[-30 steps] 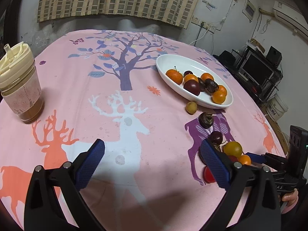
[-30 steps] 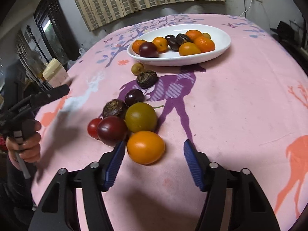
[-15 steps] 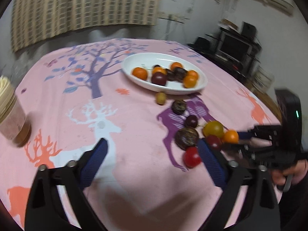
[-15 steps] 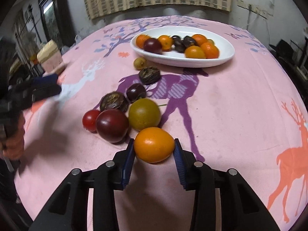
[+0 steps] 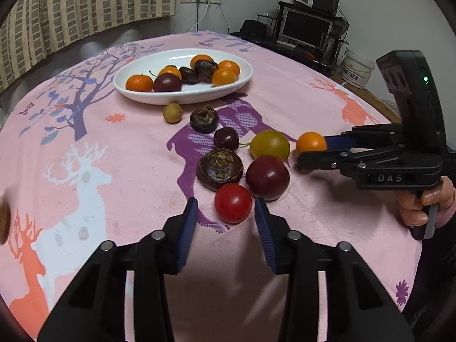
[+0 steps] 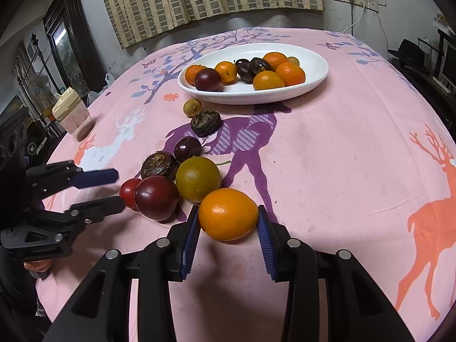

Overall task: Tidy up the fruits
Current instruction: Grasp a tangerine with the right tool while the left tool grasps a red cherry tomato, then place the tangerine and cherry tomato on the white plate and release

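The small orange fruit (image 6: 228,213) is smooth, shiny and a bit egg-shaped. It sits on the pink bench (image 6: 342,156) at the near end of a loose row of fruit. The right hand-held gripper (image 6: 227,222) has its blue pads touching both sides of it, closed on it. Half a second ago the pads already hugged this fruit, and a second ago they stood wide apart.

The left hand-held gripper (image 5: 226,219) is partly open around a little red tomato (image 5: 233,203), with a small gap on each side. A second ago its pads were spread far wider and the tomato was off to the side.

Right behind the tomato lie a dark red plum (image 5: 267,177) and a brown, rough water chestnut (image 5: 219,168). A yellow-green round fruit (image 5: 270,144) is near them. Farther back the white oval plate (image 5: 182,97) holds oranges and dark fruits.
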Action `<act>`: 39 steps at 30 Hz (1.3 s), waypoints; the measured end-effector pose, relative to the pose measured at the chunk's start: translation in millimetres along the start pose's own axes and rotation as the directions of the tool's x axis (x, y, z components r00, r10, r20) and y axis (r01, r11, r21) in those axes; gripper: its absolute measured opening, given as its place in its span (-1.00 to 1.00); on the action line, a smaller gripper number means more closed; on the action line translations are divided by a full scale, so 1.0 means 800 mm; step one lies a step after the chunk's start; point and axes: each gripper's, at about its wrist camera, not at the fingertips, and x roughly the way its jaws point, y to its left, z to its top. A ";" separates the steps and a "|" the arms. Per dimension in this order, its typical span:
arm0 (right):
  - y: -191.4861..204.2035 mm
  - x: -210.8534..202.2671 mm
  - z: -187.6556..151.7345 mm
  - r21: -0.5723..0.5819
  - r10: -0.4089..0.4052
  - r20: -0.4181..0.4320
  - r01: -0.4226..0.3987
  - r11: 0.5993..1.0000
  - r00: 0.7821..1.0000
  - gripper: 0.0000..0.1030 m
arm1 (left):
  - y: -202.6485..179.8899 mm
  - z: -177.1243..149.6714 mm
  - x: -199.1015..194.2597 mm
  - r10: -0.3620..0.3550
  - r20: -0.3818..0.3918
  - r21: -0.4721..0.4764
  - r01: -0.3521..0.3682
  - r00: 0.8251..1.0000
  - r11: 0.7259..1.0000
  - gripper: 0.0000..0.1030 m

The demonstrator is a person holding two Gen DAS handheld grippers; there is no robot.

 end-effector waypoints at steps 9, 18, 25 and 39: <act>-0.002 0.001 0.001 0.007 0.009 -0.003 -0.009 1.000 1.000 -0.23 | -0.003 0.003 0.015 -0.011 -0.033 0.004 0.011 0.999 1.000 -0.28; -0.001 0.001 0.001 0.008 0.012 0.001 -0.012 1.000 1.000 -0.23 | 0.000 0.004 0.019 -0.027 -0.048 -0.015 0.026 0.998 1.000 -0.44; 0.001 -0.014 0.004 -0.011 0.060 0.062 -0.060 0.998 0.996 -0.23 | 0.017 0.010 -0.010 -0.073 0.014 -0.087 0.074 0.997 0.993 -0.45; -0.002 0.042 0.160 -0.029 -0.012 0.182 0.017 0.999 0.983 -0.22 | 0.121 0.203 0.049 0.043 0.104 -0.244 -0.016 0.994 0.970 -0.45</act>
